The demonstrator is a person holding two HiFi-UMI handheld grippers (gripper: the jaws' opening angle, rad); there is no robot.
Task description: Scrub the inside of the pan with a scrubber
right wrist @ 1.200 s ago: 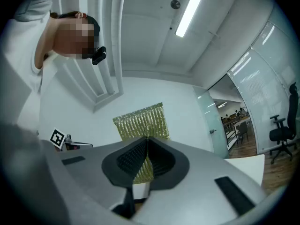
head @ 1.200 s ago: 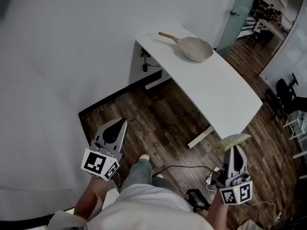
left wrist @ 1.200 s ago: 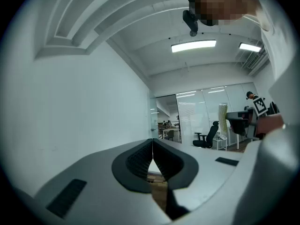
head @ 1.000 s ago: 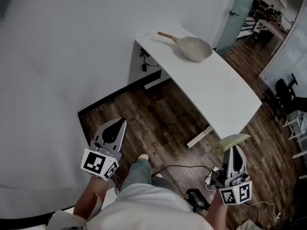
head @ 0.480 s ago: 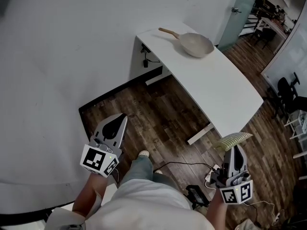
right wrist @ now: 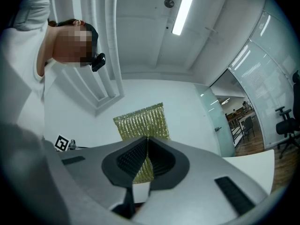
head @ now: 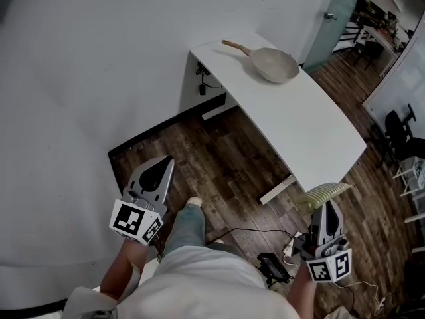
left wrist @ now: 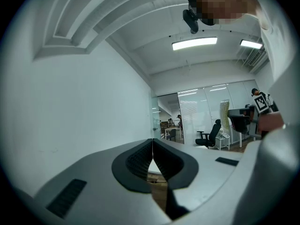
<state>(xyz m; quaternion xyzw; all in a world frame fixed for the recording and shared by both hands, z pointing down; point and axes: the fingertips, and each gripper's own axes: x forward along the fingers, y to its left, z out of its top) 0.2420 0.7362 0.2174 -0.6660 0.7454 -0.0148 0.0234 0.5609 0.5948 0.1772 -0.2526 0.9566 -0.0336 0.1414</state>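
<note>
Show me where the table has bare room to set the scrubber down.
The white table is bare from the pan to its near end; only the far end by the wall is taken. Cables clutter the floor by the person's feet.

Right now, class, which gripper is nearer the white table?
Right. The right gripper hangs close to the table, off its near end; the left gripper is farther, beside the wall.

No words, numbers or brand names can be read anywhere. The only sign-like marks are black-and-white square patterns on the left cube [head: 136,221] and the right cube [head: 329,268], and they spell nothing.
</note>
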